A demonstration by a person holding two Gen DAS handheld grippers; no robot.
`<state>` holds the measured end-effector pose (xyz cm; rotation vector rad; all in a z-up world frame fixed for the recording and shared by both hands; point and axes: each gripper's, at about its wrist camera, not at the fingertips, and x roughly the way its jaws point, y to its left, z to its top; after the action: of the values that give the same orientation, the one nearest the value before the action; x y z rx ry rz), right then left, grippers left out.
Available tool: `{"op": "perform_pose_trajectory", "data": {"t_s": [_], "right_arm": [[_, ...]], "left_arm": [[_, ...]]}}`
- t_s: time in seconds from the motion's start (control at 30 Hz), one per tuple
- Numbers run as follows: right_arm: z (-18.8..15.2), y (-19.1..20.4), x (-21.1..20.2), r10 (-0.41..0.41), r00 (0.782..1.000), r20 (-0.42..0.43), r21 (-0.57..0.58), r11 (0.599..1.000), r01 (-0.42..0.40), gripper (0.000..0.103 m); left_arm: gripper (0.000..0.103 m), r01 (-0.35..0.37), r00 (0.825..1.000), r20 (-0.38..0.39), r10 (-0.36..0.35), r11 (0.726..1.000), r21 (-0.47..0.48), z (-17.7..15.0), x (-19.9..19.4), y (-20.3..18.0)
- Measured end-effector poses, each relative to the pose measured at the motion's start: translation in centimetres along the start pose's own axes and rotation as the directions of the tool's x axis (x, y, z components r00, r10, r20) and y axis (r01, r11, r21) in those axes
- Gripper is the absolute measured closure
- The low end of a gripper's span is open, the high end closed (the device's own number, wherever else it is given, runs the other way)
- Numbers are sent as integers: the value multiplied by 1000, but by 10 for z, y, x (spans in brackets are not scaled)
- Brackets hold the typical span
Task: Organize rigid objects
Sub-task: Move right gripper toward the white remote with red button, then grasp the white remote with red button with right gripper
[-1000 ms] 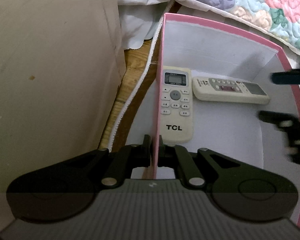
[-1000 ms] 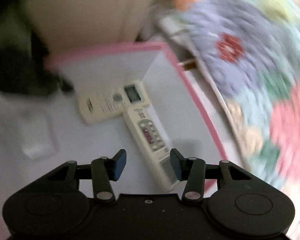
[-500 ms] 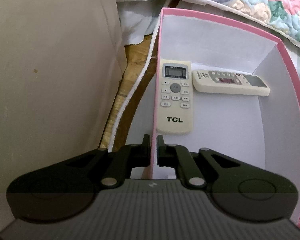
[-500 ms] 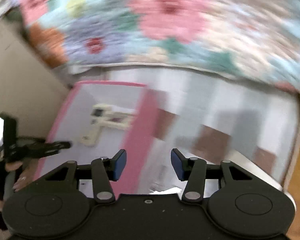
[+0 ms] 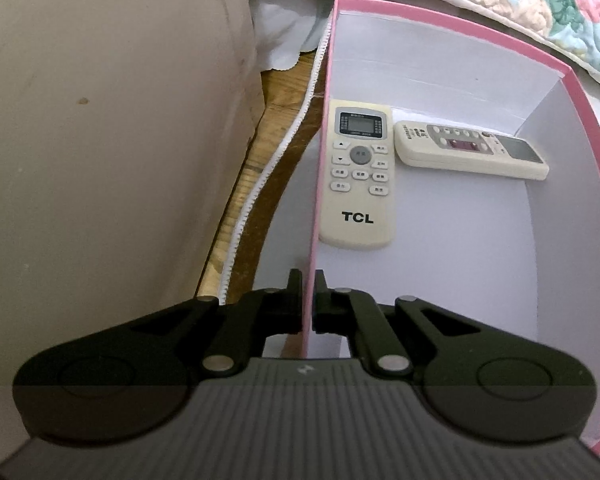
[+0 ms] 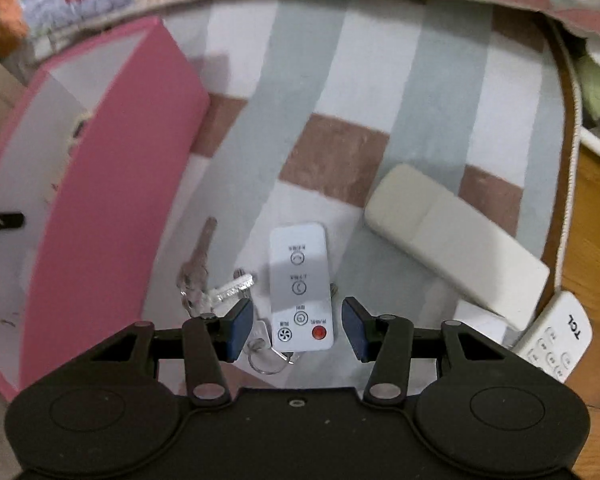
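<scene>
Your right gripper (image 6: 298, 326) has swung away from the pink box (image 5: 444, 20) in the last second and now hovers with its jaws wide apart and empty over the slim white remote (image 6: 300, 286) on the striped sheet (image 6: 380, 80), keys (image 6: 204, 280) just beside it at 9 o'clock. That suggests the next pick is lined up. Your left gripper (image 5: 308, 304) stays clamped on the box's near wall, steadying it. Inside, the TCL remote (image 5: 358, 176) lies against that wall, with a second remote (image 5: 470, 150) at its 2 o'clock. A cream remote (image 6: 456, 246) waits at 2 o'clock of the slim one.
</scene>
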<state>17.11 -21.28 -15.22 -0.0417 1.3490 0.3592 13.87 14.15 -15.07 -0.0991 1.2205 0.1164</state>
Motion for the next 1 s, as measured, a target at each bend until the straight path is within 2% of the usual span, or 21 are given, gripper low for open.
{"op": "perform_pose_trajectory", "data": {"t_s": [0.13,0.2,0.3,0.37,0.4,0.43,0.57,0.73,0.83,0.9,0.97,1.0], "right_arm": [[4,5,18,-32,999,-31,3,999,32,48],[7,8,28,-92,995,-46,-3,996,92,46],[12,20,32,-121,992,24,-95,988,123,41],[12,27,35,-136,989,57,-167,975,144,42],[12,29,34,-126,991,54,-180,974,134,60],[12,29,32,-104,993,51,-177,978,111,60],[5,32,22,-116,989,93,-193,972,132,60],[2,33,-19,-34,985,168,-82,996,48,60],[3,47,-53,45,976,211,-60,998,-33,60],[6,60,-76,125,966,227,-44,992,-118,60],[10,80,-93,181,955,234,-71,983,-169,60],[9,98,-99,184,955,232,-137,978,-156,60]], "left_arm": [[99,-3,1000,6,3,1000,9,0,1,-1],[99,-5,1000,8,5,1000,16,-1,0,-2],[99,-10,1000,11,10,1000,18,-2,-1,-4],[99,-12,1000,10,11,1000,9,-3,-1,-4],[99,-12,1000,9,12,1000,10,-3,-1,-4],[99,-11,1000,8,11,1000,9,-4,-1,-4],[99,-2,1000,1,2,1000,1,-3,2,-2],[99,7,1000,14,-7,1000,-21,-3,2,2],[99,31,999,8,-31,998,-52,-2,4,8],[99,32,999,8,-32,998,-45,-3,3,9],[99,27,1000,9,-27,999,-35,-4,2,9],[99,27,1000,9,-27,999,-32,-4,2,9]]}}
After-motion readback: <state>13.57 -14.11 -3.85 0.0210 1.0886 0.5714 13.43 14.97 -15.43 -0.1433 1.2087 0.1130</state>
